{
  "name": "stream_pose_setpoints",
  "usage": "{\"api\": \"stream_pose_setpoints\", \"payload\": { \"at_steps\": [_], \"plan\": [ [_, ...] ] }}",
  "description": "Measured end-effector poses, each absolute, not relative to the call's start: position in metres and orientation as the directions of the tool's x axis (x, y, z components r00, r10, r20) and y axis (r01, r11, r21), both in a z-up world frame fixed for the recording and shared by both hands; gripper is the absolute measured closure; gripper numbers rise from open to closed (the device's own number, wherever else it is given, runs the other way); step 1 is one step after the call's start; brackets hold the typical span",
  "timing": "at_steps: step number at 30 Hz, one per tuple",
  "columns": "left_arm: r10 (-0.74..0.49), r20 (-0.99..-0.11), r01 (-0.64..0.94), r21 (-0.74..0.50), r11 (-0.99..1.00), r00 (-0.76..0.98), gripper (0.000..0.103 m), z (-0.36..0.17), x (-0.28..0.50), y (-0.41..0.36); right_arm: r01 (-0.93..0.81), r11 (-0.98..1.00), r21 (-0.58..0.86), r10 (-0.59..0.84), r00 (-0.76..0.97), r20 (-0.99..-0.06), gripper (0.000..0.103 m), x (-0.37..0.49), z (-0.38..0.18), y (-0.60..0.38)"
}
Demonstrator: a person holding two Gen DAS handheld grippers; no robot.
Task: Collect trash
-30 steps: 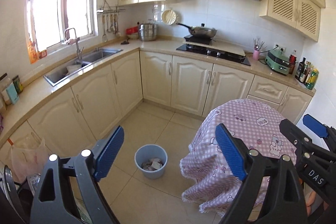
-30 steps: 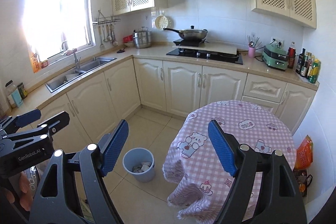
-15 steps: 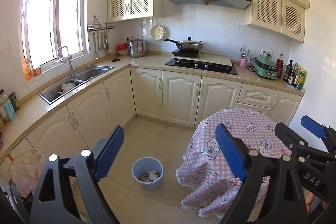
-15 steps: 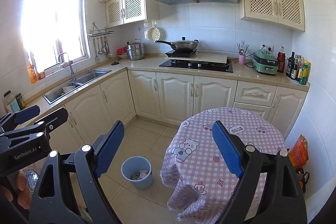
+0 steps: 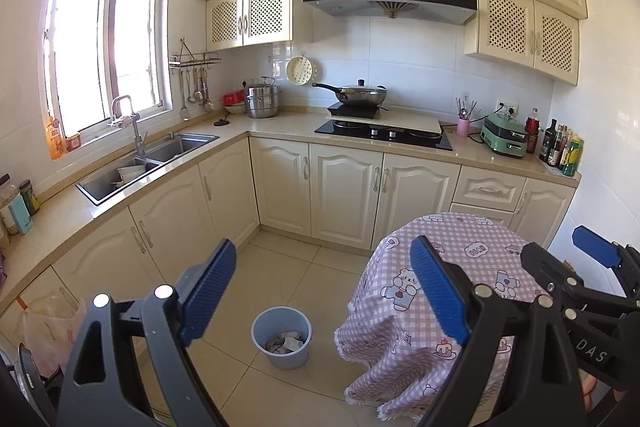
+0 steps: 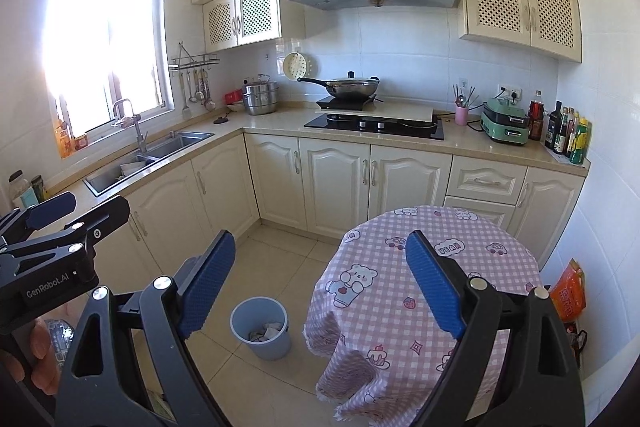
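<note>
Both tongs spread wide, nothing between the blue pads: left tongs [image 5: 322, 293], right tongs [image 6: 320, 285], the right set having just been opening. Both held high, aimed across the kitchen floor [image 5: 288, 259] toward the cabinets.

Blue bin [image 5: 281, 336] standing on the floor, just beside the draped edge of the round bench [image 5: 472, 251] with its pink checked cloth; crumpled paper [image 5: 286, 341] already lying in the bottom. Bench top bare in both views. No loose scrap visible on the open tiles.

Likely step: scanning for whatever remains. Worth sweeping slowly along the foot of the cabinets and around the hem of the cloth, where small bits hide. Orange packet [image 6: 568, 297] on the floor by the right wall, near the bench's far side: cannot tell whether trash or stored goods. Plastic bag [image 5: 52, 323] by the left cabinets, likewise unclear.

Once a piece is found: come down from above, pinch the middle, carry over the bin rim, release low so nothing bounces out.
</note>
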State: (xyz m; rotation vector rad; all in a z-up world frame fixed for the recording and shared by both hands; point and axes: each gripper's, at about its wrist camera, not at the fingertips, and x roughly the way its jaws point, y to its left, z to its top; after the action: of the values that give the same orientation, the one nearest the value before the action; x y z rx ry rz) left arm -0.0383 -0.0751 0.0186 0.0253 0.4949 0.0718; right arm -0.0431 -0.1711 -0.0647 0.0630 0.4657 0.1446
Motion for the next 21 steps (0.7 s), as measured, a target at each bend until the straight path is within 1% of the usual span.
{"api": "stream_pose_setpoints", "payload": {
  "at_steps": [21],
  "plan": [
    [0.077, -0.47, -0.071, 0.031, 0.997, 0.879, 0.016, 0.0167, -0.0371, -0.0765, -0.149, 0.985, 0.089, 0.173, 0.877, -0.449, 0.019, -0.0402, -0.0628, -0.1696]
  ]
}}
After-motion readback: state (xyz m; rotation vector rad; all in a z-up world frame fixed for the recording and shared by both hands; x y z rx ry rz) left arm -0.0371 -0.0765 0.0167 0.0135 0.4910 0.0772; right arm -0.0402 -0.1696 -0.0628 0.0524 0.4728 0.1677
